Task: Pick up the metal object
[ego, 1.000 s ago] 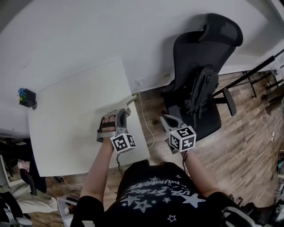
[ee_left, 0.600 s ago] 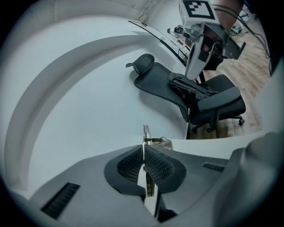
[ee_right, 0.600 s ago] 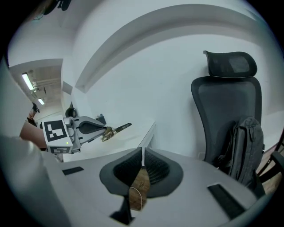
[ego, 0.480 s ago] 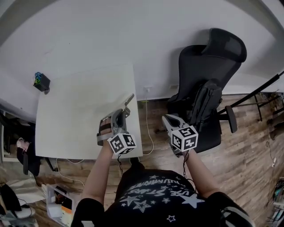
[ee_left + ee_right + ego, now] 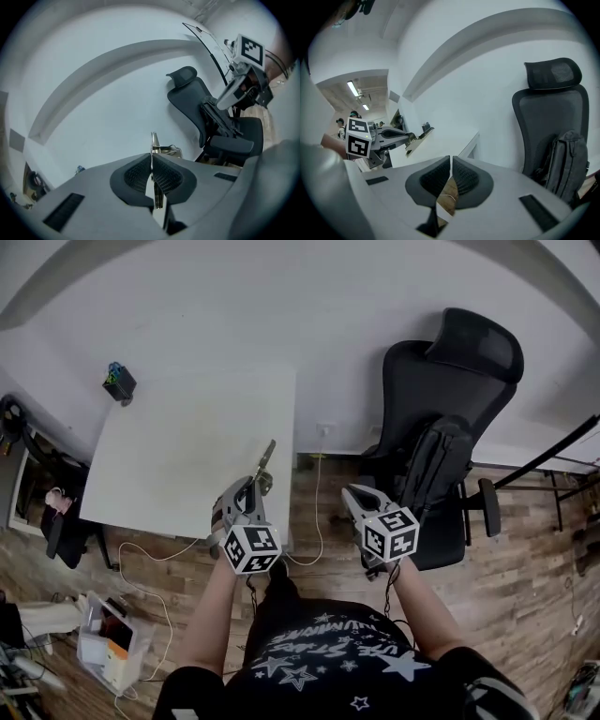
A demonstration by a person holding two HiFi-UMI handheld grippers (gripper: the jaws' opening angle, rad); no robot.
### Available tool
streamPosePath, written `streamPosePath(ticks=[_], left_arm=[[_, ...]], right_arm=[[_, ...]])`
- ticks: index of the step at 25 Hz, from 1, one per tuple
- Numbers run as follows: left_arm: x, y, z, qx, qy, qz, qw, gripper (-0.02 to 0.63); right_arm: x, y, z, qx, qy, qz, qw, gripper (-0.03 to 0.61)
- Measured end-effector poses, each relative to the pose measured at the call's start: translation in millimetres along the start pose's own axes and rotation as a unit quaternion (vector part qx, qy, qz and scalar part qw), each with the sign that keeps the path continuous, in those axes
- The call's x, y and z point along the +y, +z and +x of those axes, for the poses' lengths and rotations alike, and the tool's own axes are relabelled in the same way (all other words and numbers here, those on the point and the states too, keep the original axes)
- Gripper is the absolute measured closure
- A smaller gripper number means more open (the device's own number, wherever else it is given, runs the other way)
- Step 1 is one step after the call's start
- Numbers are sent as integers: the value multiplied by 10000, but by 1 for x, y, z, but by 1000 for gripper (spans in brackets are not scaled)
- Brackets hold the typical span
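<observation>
White table (image 5: 187, 446) fills the left side, and over its right edge the left gripper (image 5: 253, 486) pinches the thin metal object (image 5: 265, 462), while the right gripper (image 5: 351, 493) hangs pressed together, empty, over wood floor (image 5: 525, 549).

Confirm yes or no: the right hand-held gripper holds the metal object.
No, the right hand-held gripper is shut on nothing; the metal object is clamped in the left hand-held gripper.
</observation>
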State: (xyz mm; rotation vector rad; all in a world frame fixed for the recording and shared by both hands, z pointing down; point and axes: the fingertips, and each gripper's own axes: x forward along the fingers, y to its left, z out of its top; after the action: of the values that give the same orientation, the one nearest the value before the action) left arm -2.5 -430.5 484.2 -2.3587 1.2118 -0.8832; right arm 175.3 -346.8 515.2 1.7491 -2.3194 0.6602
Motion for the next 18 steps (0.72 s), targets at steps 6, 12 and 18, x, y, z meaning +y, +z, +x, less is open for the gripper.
streamPosePath(ticks=[6, 12, 18], left_arm=[[-30, -6, -73, 163, 249, -687, 9972, 589], [-67, -18, -141, 277, 380, -1288, 9906, 589], [-95, -28, -184, 340, 377, -1539, 9868, 588]], right_arm=[[19, -29, -56, 25, 285, -109, 9995, 529], [36, -65, -110, 73, 474, -120, 9988, 529], [54, -91, -143, 135, 580, -107, 9982, 529]])
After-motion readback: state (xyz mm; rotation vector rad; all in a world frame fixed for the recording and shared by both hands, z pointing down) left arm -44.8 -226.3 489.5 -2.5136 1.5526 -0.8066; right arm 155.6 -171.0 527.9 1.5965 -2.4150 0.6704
